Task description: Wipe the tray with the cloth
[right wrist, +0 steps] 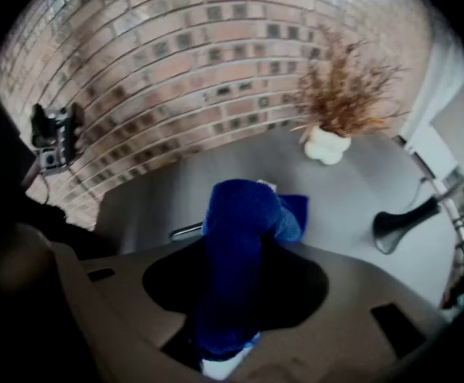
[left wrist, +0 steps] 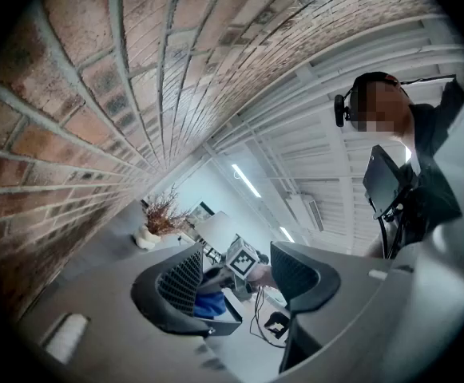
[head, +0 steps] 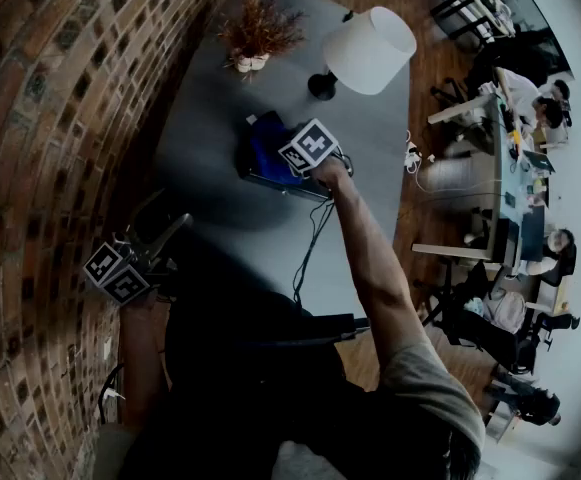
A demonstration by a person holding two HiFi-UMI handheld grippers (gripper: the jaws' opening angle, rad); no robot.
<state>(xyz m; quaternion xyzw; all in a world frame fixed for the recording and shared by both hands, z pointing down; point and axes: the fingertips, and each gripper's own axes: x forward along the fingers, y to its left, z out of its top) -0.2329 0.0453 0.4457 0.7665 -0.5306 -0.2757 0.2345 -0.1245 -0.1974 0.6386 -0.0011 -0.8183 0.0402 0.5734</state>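
Observation:
On the grey table [head: 220,98] a dark tray [head: 270,181] carries a blue cloth [head: 263,146]. My right gripper [head: 295,158], under its marker cube, points steeply down over the tray. In the right gripper view the right gripper [right wrist: 235,286] is shut on the cloth [right wrist: 243,214], which bunches up between its jaws and spreads onto the tray's edge [right wrist: 185,230]. My left gripper [head: 170,233] hangs near the brick wall, away from the tray. In the left gripper view it [left wrist: 235,274] stands open and empty, facing the cloth [left wrist: 212,303] and tray [left wrist: 228,325].
A white lamp [head: 368,50] and a dried plant in a white pot [head: 255,38] stand at the table's far end. A brick wall [head: 50,118] runs along the left. A black cable [head: 310,238] trails over the table's near edge. Desks and people sit far right.

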